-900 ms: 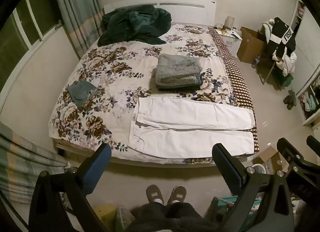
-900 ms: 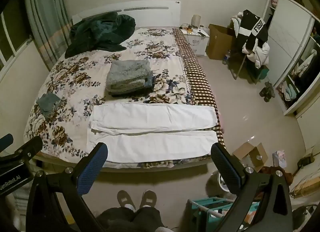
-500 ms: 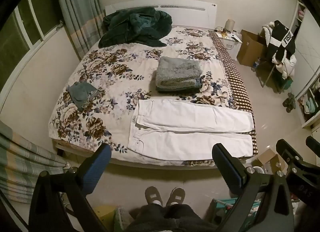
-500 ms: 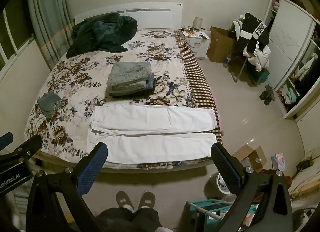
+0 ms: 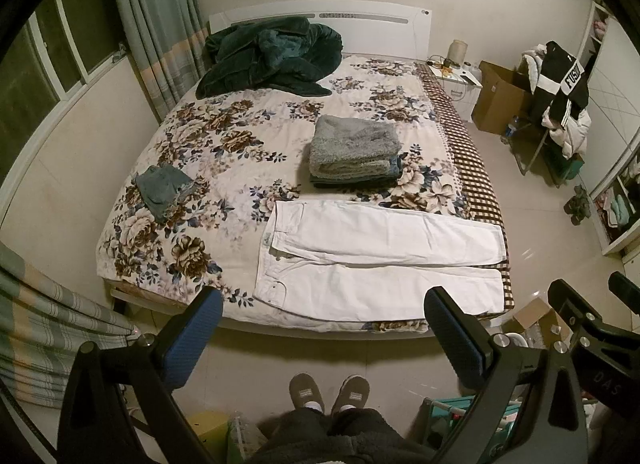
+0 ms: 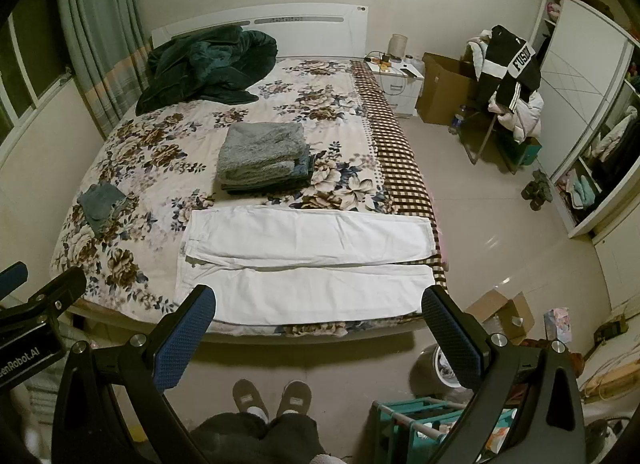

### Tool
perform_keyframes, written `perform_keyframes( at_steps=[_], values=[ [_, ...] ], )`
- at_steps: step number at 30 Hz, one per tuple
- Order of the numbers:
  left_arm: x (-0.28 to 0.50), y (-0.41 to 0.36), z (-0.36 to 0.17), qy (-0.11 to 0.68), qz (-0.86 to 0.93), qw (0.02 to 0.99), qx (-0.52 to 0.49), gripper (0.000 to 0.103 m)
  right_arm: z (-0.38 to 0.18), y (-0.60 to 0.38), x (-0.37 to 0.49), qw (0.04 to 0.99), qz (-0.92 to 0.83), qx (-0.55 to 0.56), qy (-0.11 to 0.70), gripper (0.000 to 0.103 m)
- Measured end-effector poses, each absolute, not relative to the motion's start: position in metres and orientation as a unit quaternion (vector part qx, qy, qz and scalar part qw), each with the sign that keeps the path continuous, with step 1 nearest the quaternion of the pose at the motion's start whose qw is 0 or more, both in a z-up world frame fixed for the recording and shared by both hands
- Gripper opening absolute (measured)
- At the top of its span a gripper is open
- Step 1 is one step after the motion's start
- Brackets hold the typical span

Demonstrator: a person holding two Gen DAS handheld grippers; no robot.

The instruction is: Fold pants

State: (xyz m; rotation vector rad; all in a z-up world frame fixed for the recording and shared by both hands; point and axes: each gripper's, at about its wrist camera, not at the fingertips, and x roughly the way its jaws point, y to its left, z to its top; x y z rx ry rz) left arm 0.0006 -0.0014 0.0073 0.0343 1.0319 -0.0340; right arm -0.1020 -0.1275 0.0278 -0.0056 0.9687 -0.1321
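White pants [image 5: 376, 260] lie flat along the near edge of the floral bed [image 5: 224, 152], waist to the left, both legs stretched to the right. They also show in the right wrist view [image 6: 308, 264]. My left gripper [image 5: 322, 314] is open and empty, held above the floor in front of the bed. My right gripper [image 6: 318, 312] is open and empty too, held to the right of the left one and well short of the pants.
A folded grey blanket stack [image 5: 354, 152] lies behind the pants. A small folded blue garment [image 5: 162, 190] lies at the bed's left. A dark green quilt [image 5: 268, 58] is heaped at the headboard. Boxes [image 6: 500, 314] and a teal rack [image 6: 420, 424] stand on the floor at right.
Both views have shifted slightly: the bed and pants sit a little lower in the frames, as both grippers tilt up or pull back. Both stay open and empty.
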Motion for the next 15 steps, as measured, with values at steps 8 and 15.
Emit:
perform_keyframes(
  at_steps=[8, 15],
  values=[
    [-0.0004, -0.0017, 0.0068, 0.492, -0.016, 0.87, 0.016, 0.103, 0.0272, -0.1309, -0.1019, 0.883, -0.063, -0.002, 0.465, 0.103],
    [-0.0006, -0.0017, 0.007, 0.492, -0.015, 0.871, 0.016, 0.103, 0.0283, -0.132, -0.1023, 0.884, -0.062, -0.002, 0.464, 0.103]
  ],
)
